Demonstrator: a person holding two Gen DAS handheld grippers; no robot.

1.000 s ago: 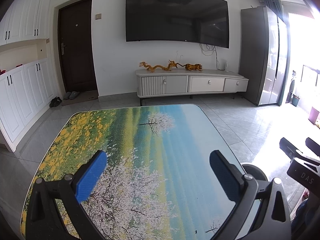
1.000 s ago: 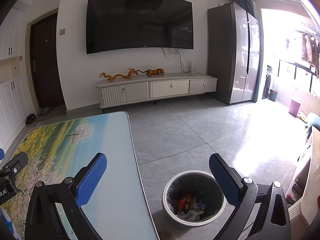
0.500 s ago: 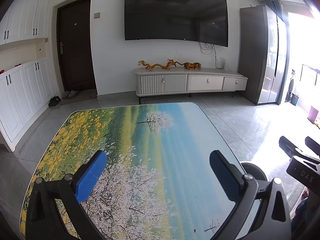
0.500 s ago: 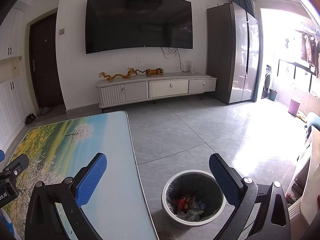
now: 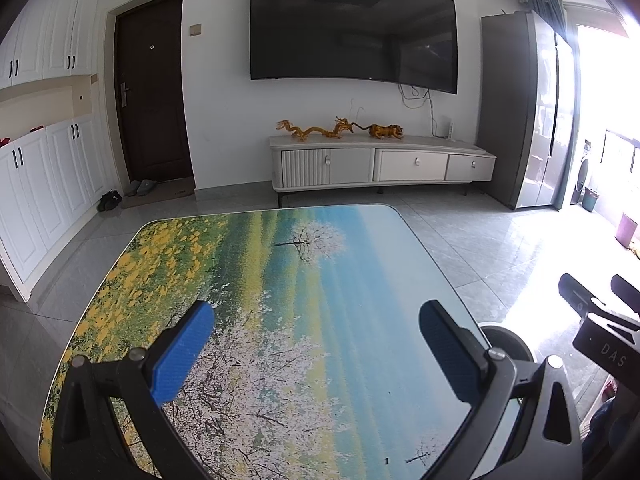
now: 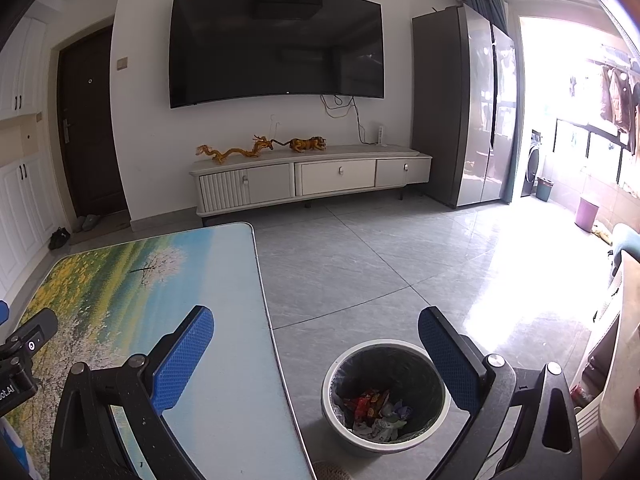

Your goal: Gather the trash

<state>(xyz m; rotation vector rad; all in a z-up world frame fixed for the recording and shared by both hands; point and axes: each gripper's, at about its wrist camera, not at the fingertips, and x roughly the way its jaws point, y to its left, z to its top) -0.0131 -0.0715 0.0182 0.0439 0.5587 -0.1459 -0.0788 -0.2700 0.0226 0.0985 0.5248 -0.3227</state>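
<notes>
A round grey trash bin [image 6: 416, 364] with a dark liner stands on the floor just right of the table; crumpled wrappers [image 6: 374, 410] lie inside it. Its rim [image 5: 506, 340] shows in the left wrist view behind the right finger. My right gripper [image 6: 316, 334] is open and empty, held above the table's right edge and the bin. My left gripper [image 5: 316, 332] is open and empty above the table [image 5: 280, 280], which has a landscape-print top. No trash shows on the table.
A white TV cabinet [image 5: 380, 162] with golden figurines stands at the far wall under a wall TV. A grey fridge [image 6: 468, 108] is at the right. White cupboards [image 5: 44, 168] line the left. Tiled floor lies between the table and the cabinet.
Both grippers stay open and almost still. The left wrist view has shifted slightly, the table sitting a little higher in frame.
</notes>
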